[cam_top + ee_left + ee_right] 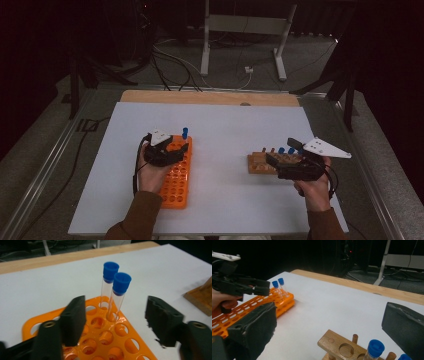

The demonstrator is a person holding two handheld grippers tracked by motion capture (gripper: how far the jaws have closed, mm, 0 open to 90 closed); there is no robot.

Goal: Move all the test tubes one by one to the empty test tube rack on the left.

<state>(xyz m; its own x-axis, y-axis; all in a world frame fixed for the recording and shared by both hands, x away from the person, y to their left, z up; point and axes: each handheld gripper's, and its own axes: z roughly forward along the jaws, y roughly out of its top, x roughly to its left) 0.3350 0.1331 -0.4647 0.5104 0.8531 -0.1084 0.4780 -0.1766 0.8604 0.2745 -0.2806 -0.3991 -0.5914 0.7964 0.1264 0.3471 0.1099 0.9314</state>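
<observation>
- Nearest the lens in the left gripper view, the left gripper (115, 322) stands with its two black jaws well apart and nothing gripped — one blue-capped test tube (117, 296) rises between and just beyond the fingertips, clear of both pads.
- That tube stands slightly tilted in a hole at the far end of the orange rack (105, 340); a second capped tube (108, 282) stands just behind it, the two caps almost touching.
- No earlier picture bears on it, but the tube looks set down and freed: the step in hand reads as releasing it and drawing the fingers away.
- To do that well, the jaws should stay wide and back off straight along their own line, so neither pad clips the leaning tube or its neighbour.
- From the high view, the left gripper (172, 147) hovers over the rack's far end on the white sheet (220, 125).
- The right gripper (329, 330) is also wide open and empty — below and between its fingers sits the wooden rack (337, 345), with blue-capped tubes (374, 348) waiting in it, untouched.
- The next pick probably comes from there.
</observation>
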